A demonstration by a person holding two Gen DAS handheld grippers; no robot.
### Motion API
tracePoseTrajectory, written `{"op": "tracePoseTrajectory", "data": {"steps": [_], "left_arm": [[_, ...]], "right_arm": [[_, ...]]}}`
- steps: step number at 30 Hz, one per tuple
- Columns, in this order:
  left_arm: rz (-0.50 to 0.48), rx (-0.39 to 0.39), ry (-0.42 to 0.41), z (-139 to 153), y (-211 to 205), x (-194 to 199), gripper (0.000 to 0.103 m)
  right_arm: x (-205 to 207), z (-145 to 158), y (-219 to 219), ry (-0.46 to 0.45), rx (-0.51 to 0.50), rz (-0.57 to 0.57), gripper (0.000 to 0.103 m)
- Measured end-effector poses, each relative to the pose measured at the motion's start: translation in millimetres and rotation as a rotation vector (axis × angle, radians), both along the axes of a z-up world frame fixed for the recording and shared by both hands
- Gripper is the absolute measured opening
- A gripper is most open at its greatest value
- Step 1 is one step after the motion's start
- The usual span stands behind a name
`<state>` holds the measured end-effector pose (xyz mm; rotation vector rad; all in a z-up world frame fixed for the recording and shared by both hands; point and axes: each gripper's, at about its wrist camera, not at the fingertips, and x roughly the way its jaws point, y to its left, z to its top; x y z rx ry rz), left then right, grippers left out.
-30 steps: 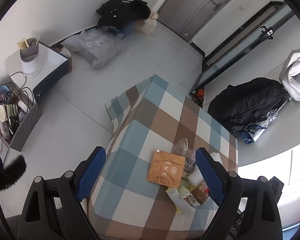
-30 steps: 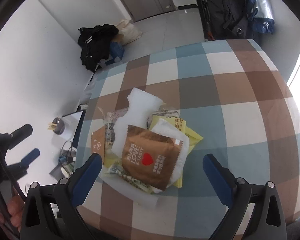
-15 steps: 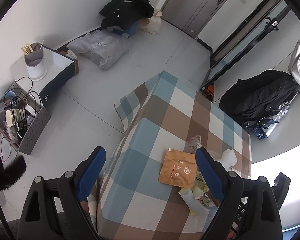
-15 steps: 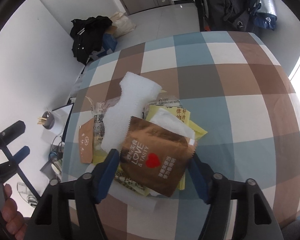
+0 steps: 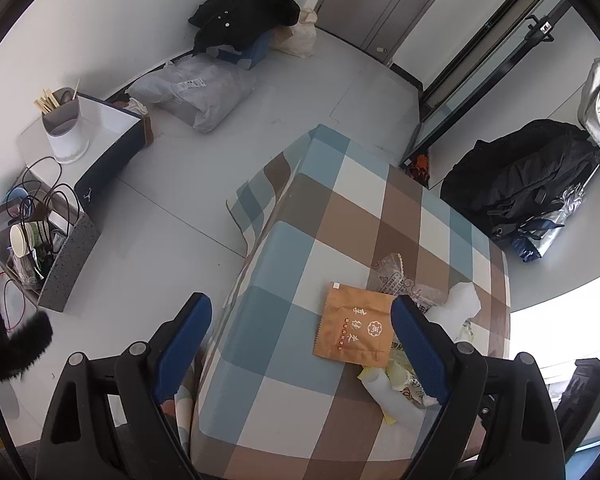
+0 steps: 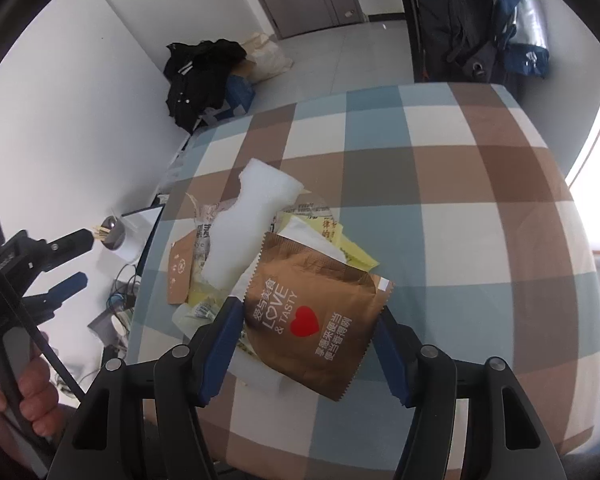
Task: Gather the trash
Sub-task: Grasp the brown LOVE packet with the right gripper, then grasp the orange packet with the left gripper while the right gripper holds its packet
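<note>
Between right tongs (image 6: 308,344), brown "LOVE & TASTY" wrapper (image 6: 312,312) pinched at both side edges, atop trash pile (image 6: 236,248) on checked surface (image 6: 480,208). Left tongs (image 5: 300,344) spread wide, hovering above surface; orange packet (image 5: 354,328) lies below, untouched, near right finger.

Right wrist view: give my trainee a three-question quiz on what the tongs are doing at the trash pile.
1. True or false: the right tongs have their pads against both side edges of the brown LOVE & TASTY wrapper.
2. What white item lies behind that wrapper? A) foam piece B) mug
3. In the left wrist view, what lies between the left tongs' pads?

Key: 1 true. 2 A, the foam piece. 3 the tan packet, not gripped.
</note>
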<state>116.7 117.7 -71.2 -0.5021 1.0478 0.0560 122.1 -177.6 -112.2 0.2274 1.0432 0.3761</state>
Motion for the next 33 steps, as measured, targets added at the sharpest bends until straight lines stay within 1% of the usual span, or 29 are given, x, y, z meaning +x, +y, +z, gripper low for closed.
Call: {"op": "tracePoseTrajectory", "data": {"steps": [3, 7, 11, 14, 16, 19, 21, 24, 25, 31, 32, 33], "left_arm": [[-0.023, -0.014, 0.019, -4.3, -3.9, 2.5, 0.089], [-0.104, -0.06, 0.066, -13.8, -15.6, 9.4, 0.089], [-0.15, -0.047, 0.091, -22.0, -30.5, 15.7, 0.089], [-0.197, 0.011, 0.122, -31.6, -44.1, 24.2, 0.089], [-0.21, 0.015, 0.149, -38.7, -46.6, 28.1, 0.089], [-0.202, 0.007, 0.175, -47.8, -46.2, 31.3, 0.089], [-0.213, 0.018, 0.161, -46.0, -48.8, 31.6, 0.089], [-0.239, 0.007, 0.151, -45.7, -52.4, 31.6, 0.089], [-0.25, 0.014, 0.152, -46.8, -54.5, 31.5, 0.089], [-0.313, 0.122, 0.125, -47.9, -66.4, 30.5, 0.089], [-0.324, 0.138, 0.119, -48.0, -67.4, 29.0, 0.088], [-0.335, 0.16, 0.113, -48.0, -68.2, 27.3, 0.085]], "right_arm": [[-6.4, 4.5, -7.0, -0.018, 0.005, 0.011, 0.064], [-13.3, 10.8, -15.4, -0.042, 0.012, 0.022, 0.064], [-16.5, 15.3, -23.5, -0.057, 0.036, 0.033, 0.064], [-15.7, 17.0, -27.9, -0.064, 0.052, 0.042, 0.064], [-14.1, 17.2, -30.3, -0.063, 0.057, 0.046, 0.064], [-11.3, 17.1, -36.3, -0.057, 0.073, 0.047, 0.064], [-10.0, 17.3, -41.3, -0.056, 0.079, 0.041, 0.064], [-9.1, 17.1, -49.3, -0.047, 0.098, 0.033, 0.064], [-9.0, 17.2, -51.6, -0.046, 0.104, 0.03, 0.064], [-10.1, 18.8, -61.1, -0.04, 0.137, 0.019, 0.064], [-9.9, 18.9, -62.1, -0.041, 0.138, 0.019, 0.064], [-10.3, 19.1, -62.8, -0.042, 0.14, 0.019, 0.064]]}}
